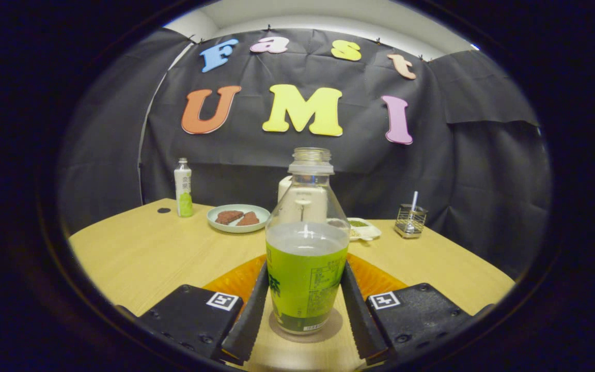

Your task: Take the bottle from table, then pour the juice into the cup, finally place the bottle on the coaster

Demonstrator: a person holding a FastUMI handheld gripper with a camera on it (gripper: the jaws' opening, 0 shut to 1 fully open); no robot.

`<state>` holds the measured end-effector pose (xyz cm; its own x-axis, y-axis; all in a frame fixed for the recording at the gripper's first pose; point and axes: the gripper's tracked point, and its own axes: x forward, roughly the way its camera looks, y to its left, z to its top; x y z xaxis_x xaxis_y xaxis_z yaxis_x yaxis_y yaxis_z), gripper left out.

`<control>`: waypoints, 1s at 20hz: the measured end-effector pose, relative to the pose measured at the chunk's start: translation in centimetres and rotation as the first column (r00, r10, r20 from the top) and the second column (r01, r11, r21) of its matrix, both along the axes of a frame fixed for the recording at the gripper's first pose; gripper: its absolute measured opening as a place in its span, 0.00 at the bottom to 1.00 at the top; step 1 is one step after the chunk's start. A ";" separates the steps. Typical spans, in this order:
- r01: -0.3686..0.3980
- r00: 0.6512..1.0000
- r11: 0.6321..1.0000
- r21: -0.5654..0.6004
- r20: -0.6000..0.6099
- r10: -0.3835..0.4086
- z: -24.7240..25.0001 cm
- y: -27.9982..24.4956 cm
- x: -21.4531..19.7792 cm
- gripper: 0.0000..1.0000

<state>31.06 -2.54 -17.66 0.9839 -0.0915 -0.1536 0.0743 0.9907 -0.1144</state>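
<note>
In the gripper view, the clear plastic bottle with a green label and no cap (306,248) stands upright between the two fingers (305,305), which flank its labelled body closely on both sides. Whether both actually press on it or stand just clear I cannot tell. The bottle's base appears to rest on a round brownish coaster (328,328) on the pale wooden bench (137,253), so the placing step looks close to done, or the bottle is just about to be let go. An orange ribbed mat or dish (230,281) curves behind the bottle and fingers on both sides. The liquid sits level about halfway up, which suits an upright stand.

Directly beyond the bottle stands a white cup (297,199), seen partly through the clear neck. Further back sit a pale green plate with brown pieces (238,217), a small white and green bottle (183,188), a white tray of food (363,229) and a wire mesh holder (410,219).

The bench ahead on either side of the bottle is bare, and its front edges curve away well apart from the fingers. In my judgement, backing straight out gives the freest path.
</note>
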 end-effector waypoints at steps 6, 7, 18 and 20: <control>0.020 1.000 0.999 0.030 -0.008 -0.020 -0.8 -0.8 0.1 0.80; 0.019 1.000 0.999 0.037 -0.003 -0.018 -0.8 -0.8 0.0 0.81; 0.012 1.000 1.000 0.027 0.018 -0.013 1.8 -1.1 -1.7 1.00; -0.001 1.000 0.999 0.034 0.028 0.000 3.3 -0.9 -2.3 1.00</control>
<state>28.72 -3.43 -14.33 0.9878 -0.0864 -0.1292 0.0766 0.9939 -0.0790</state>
